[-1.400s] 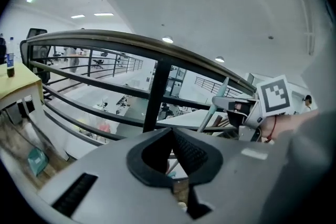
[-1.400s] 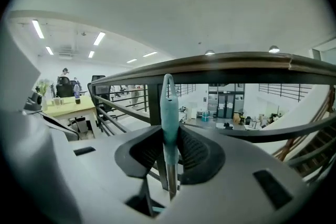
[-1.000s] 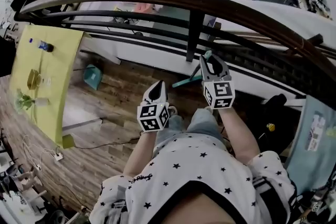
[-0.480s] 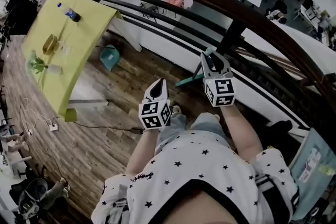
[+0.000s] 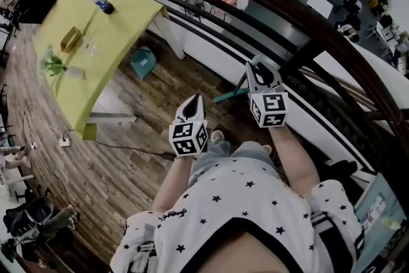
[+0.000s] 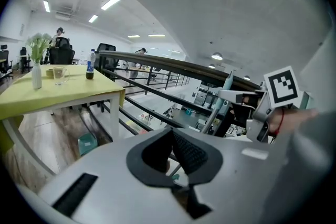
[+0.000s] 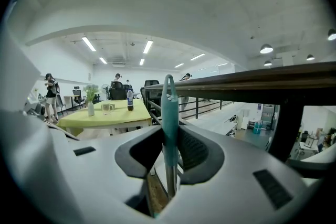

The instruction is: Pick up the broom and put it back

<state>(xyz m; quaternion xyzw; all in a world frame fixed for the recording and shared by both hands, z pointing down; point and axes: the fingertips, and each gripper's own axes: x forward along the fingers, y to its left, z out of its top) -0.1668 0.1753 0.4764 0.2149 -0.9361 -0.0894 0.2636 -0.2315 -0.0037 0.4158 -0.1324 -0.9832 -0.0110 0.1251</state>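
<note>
1. Head view, left to right: yellow bench [image 5: 96, 35]; left claw [image 5: 191, 110] pinched together, empty; right claw [image 5: 258, 75] clamped on the teal broom [image 5: 228, 96] handle beside the railing [image 5: 268, 2].
2. Keep the clamp firm; steer the handle clear of the rails.
3. Right gripper view alone: handle centred between pads [image 7: 194, 149]; head view alone: its slant toward the floor [image 5: 128, 169].

Two hand-held grippers: left hand-held gripper [image 5: 190, 105], right hand-held gripper [image 5: 259, 67]. One broom [image 7: 169, 107], teal-handled, clamped between the right one's jaws. One yellow surface [image 5: 121, 29], well off to the left of the left hand-held gripper. On it: one bottle [image 5: 102, 3], one vase of flowers [image 5: 54, 65], one glass mug [image 6: 59, 75]. One teal container [image 5: 144, 62] on the floor, between surface and left hand-held gripper.
</note>
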